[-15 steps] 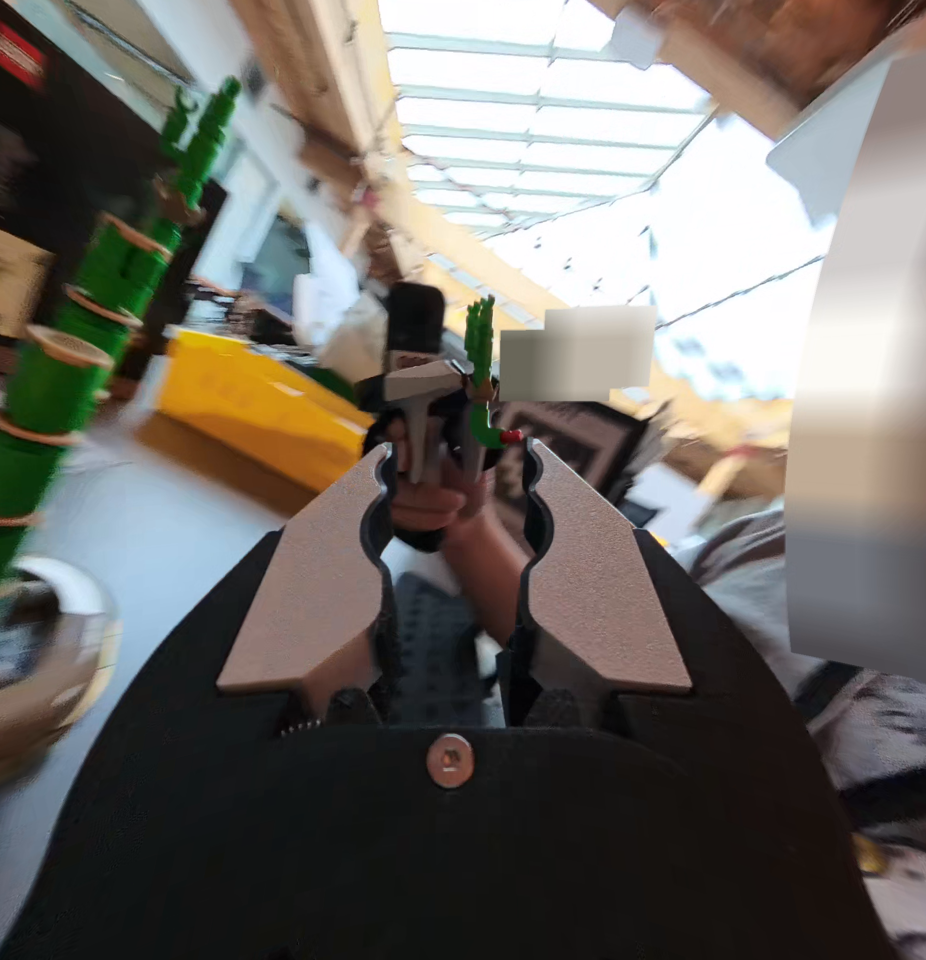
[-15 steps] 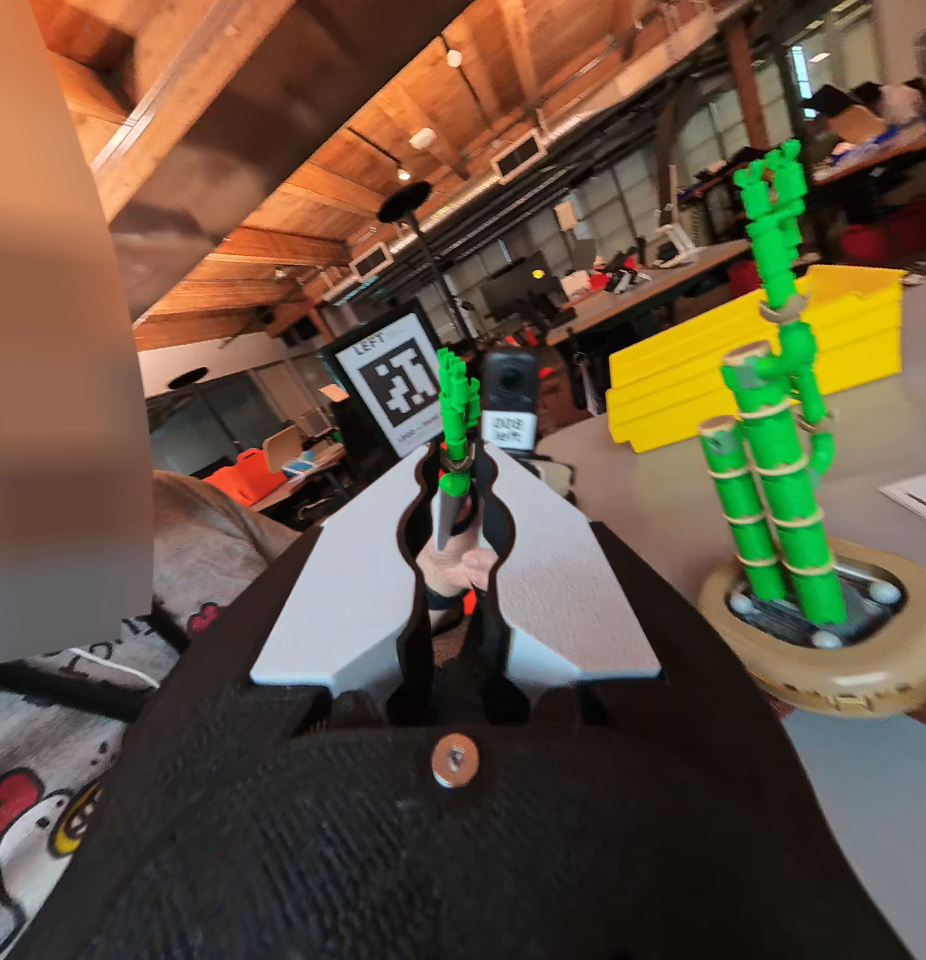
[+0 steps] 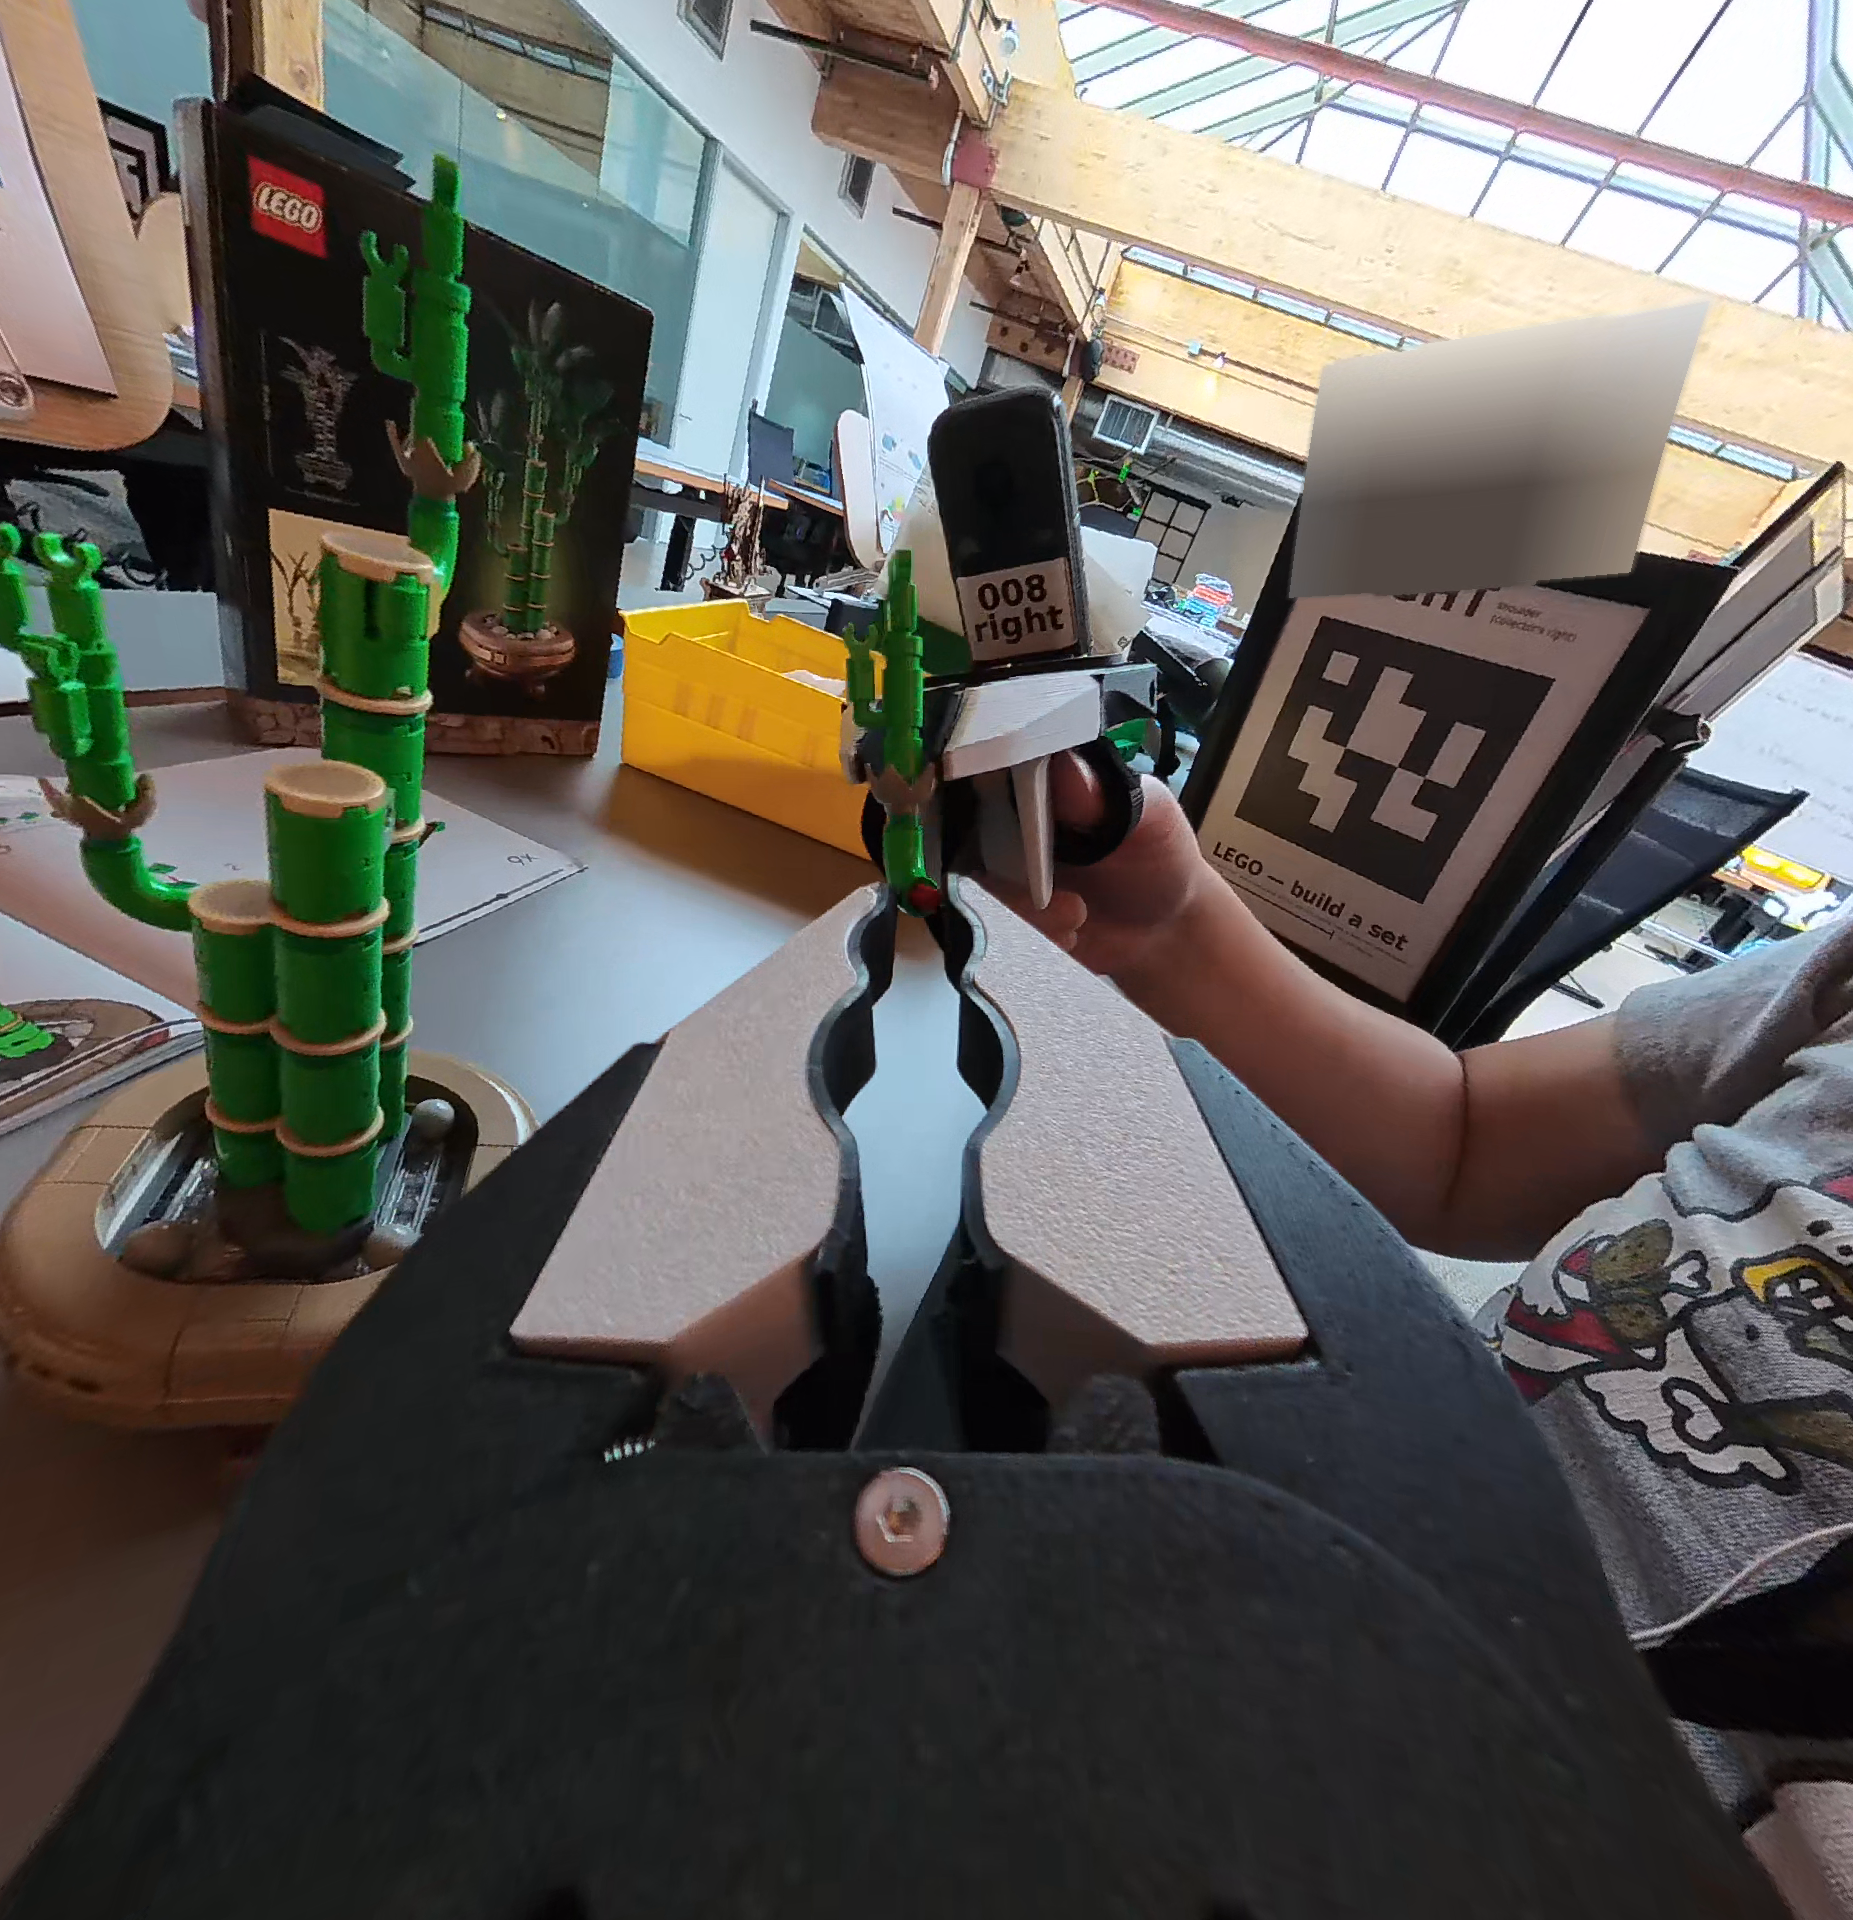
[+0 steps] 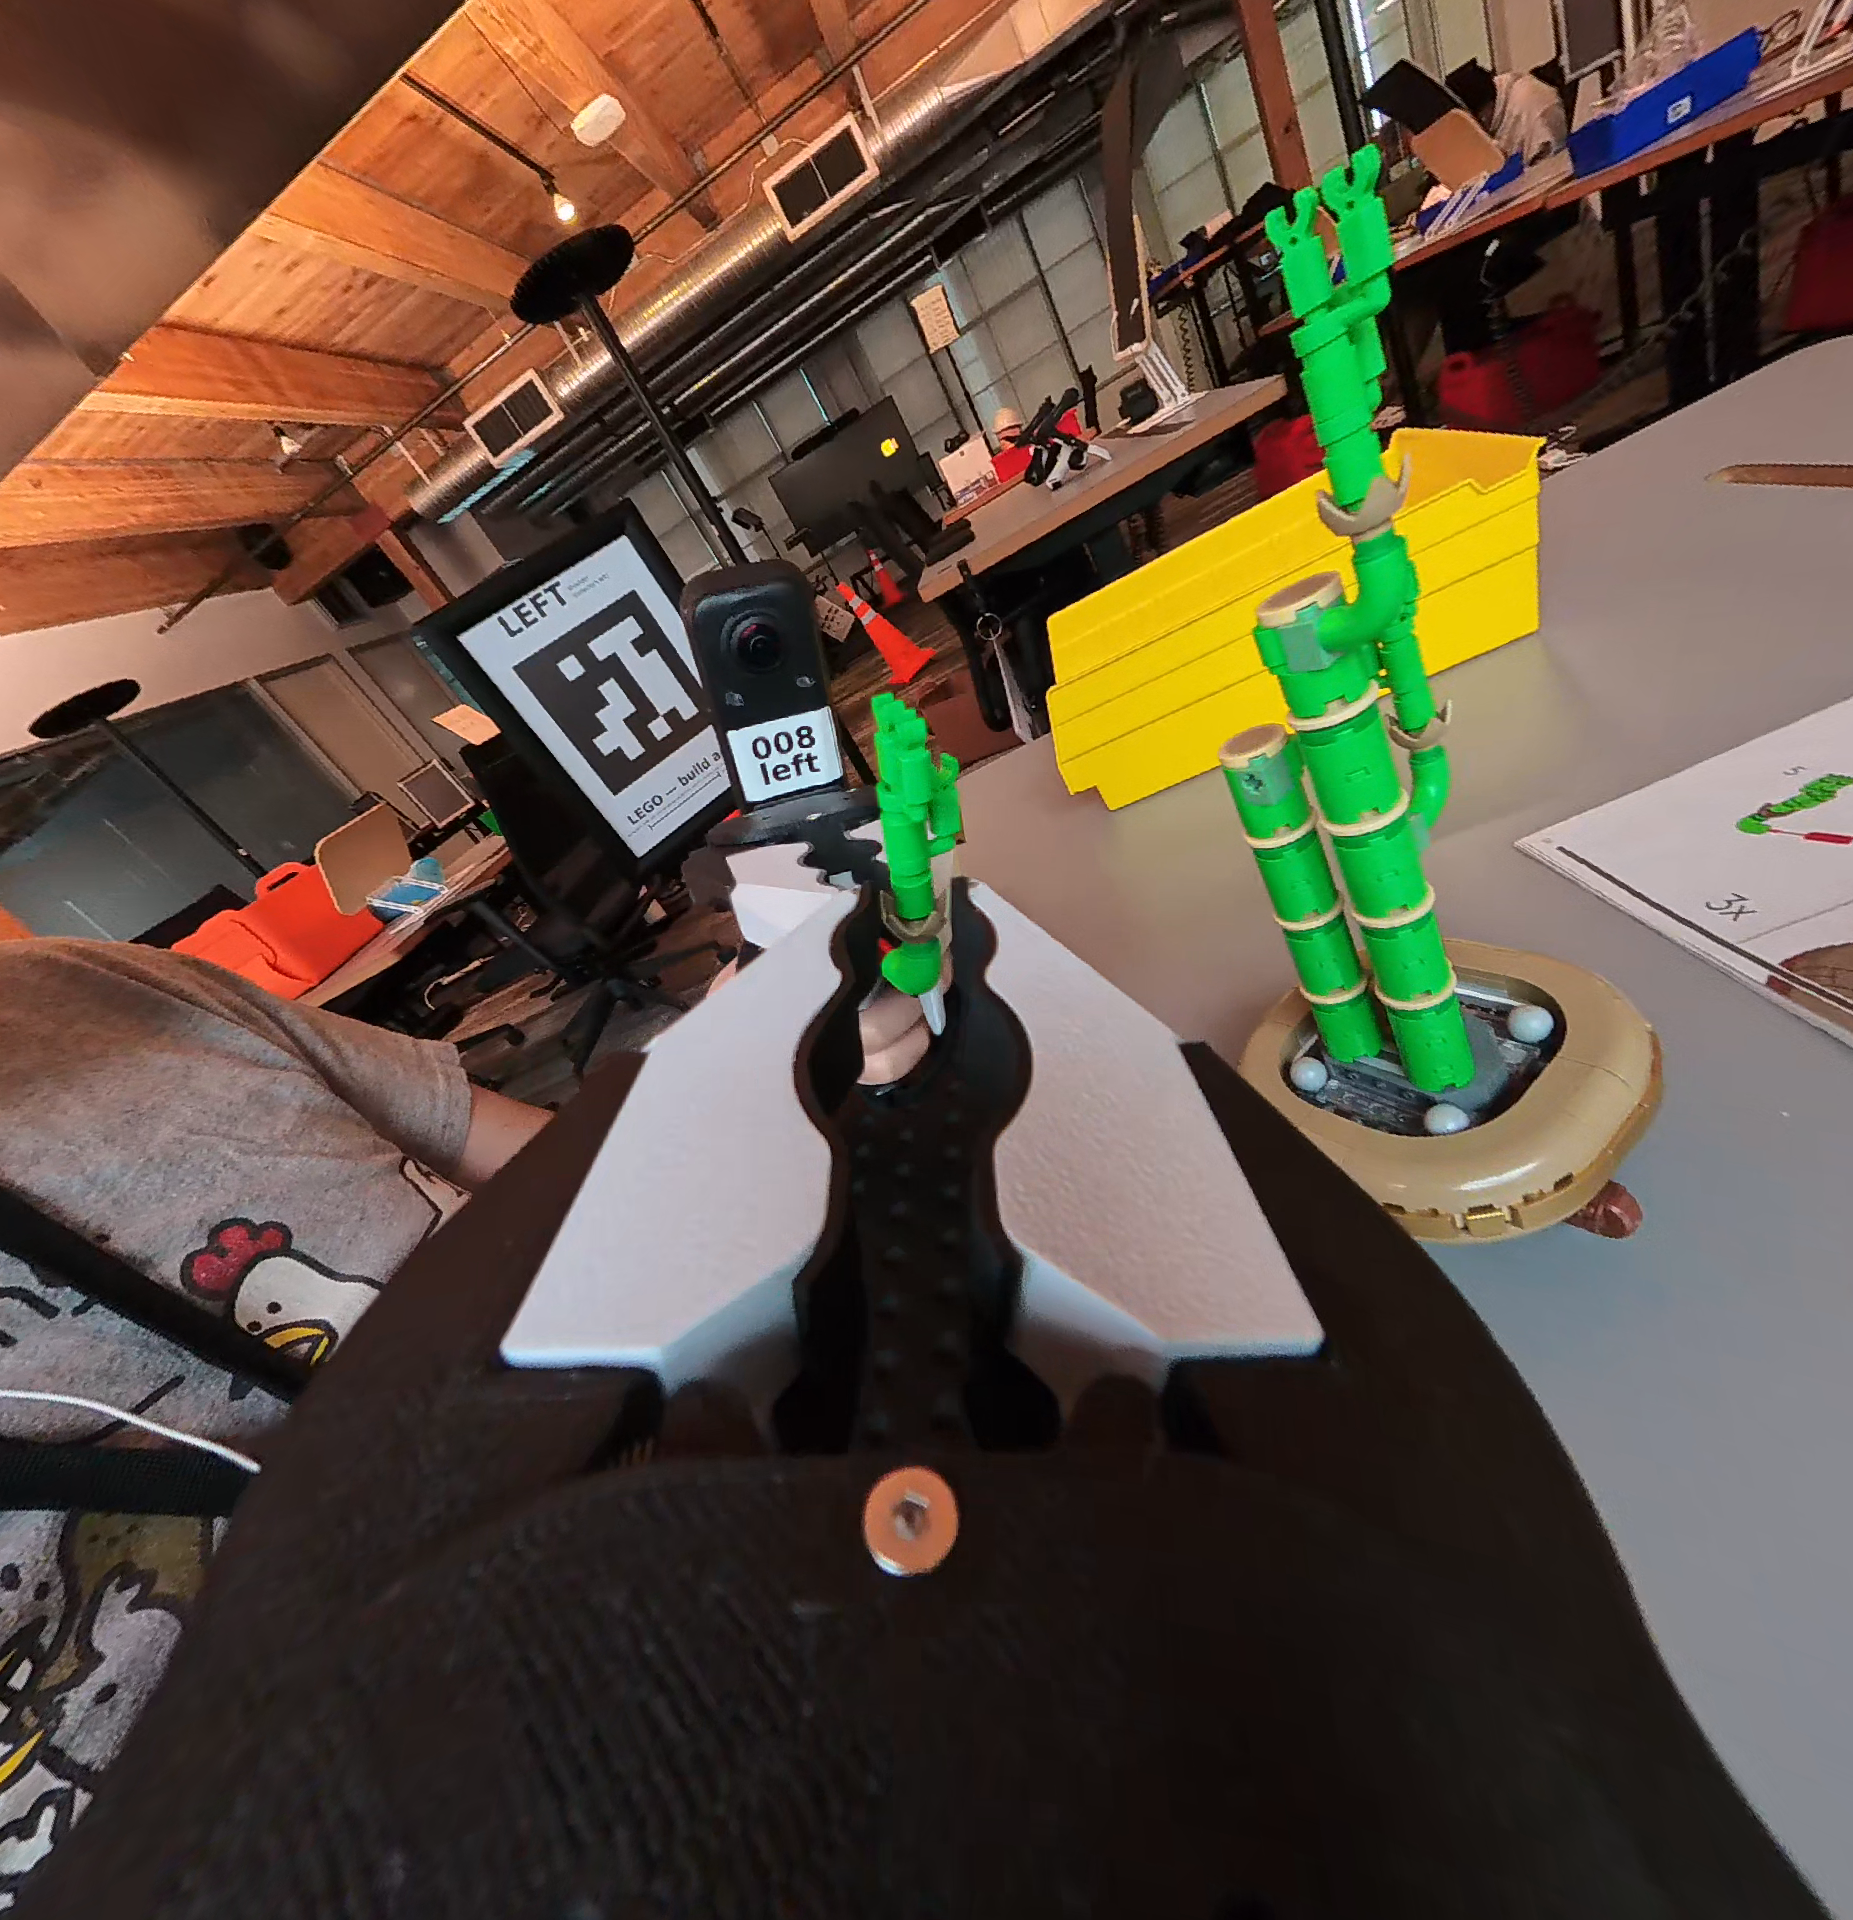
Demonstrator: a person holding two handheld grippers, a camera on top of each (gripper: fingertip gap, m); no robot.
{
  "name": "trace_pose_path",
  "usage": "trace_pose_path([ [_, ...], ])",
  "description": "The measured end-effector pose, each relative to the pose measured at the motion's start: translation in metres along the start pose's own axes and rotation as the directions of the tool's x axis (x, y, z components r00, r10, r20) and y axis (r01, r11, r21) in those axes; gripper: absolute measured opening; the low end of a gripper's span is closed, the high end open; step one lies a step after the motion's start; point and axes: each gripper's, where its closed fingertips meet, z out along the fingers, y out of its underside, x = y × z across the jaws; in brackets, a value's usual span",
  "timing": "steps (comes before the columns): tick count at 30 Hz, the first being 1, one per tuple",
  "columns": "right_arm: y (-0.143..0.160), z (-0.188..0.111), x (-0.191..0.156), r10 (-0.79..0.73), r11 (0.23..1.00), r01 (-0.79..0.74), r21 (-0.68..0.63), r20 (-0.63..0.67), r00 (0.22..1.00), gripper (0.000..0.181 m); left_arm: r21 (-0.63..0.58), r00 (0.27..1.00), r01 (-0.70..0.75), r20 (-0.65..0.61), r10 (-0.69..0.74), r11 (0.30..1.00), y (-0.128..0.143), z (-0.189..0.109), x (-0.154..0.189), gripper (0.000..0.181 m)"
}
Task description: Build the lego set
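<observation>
In the left wrist view our left gripper (image 3: 917,909), wide apart a moment ago, has now nearly closed on the small green stem's (image 3: 898,717) red-tipped foot, right of the bamboo model (image 3: 309,987) on the desk (image 3: 589,966), while in the right wrist view our right gripper (image 4: 917,940) stays clenched round that stem, so a handover seems underway.

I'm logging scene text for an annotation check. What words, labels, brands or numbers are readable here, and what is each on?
I don't quote writing; these things bear it:
Black set box: red logo patch, legible.
White camera label: legible.
Second camera label: legible.
Marker board: caption lines, partly small.
Instruction sheet: step numbers, small.
</observation>
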Motion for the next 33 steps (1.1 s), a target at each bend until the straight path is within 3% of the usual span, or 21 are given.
trace_pose_path([
  [5, -0.004, 0.002, -0.002, -0.028, 0.999, 0.028, 0.03, 0.006, 1.0, 0.014, 0.032, 1.0, 0.012, -0.001, -0.012, 0.999, -0.005, -0.001, 0.0, 0.005],
  [8, -0.004, 0.006, 0.001, -0.04, 0.999, 0.041, 0.036, -0.022, 0.999, 0.03, 0.079, 0.999, 0.047, -0.029, -0.045, 0.996, -0.011, -0.004, 0.001, 0.005],
  [10, -0.001, 0.007, 0.001, -0.031, 0.999, 0.032, 0.04, -0.016, 0.999, 0.03, 0.095, 0.998, 0.057, -0.035, -0.054, 0.994, -0.012, -0.005, 0.001, 0.005],
  [15, 0.011, 0.013, -0.007, 0.047, 0.998, -0.05, 0.034, 0.076, 0.996, 0.019, 0.084, 0.997, 0.054, -0.055, -0.049, 0.995, -0.01, -0.005, 0.005, 0.005],
  [16, 0.013, 0.014, -0.01, 0.042, 0.999, -0.045, 0.027, 0.098, 0.994, 0.008, 0.081, 0.997, 0.056, -0.06, -0.051, 0.995, -0.009, -0.005, 0.005, 0.005],
  [28, 0.024, 0.014, -0.009, 0.025, 0.999, -0.022, -0.026, 0.126, 0.992, 0.006, 0.03, 0.984, 0.095, -0.151, -0.09, 0.995, 0.001, -0.008, 0.006, 0.006],
  [30, 0.019, 0.01, 0.002, -0.005, 1.0, 0.003, 0.025, 0.074, 0.997, 0.007, 0.033, 0.994, 0.061, -0.089, -0.058, 0.998, 0.001, -0.012, -0.01, 0.021],
  [33, 0.008, -0.005, 0.028, -0.015, 0.992, 0.019, 0.124, -0.033, 0.999, 0.007, -0.025, 0.983, -0.051, 0.174, 0.054, 0.998, 0.006, -0.03, -0.066, 0.045],
])
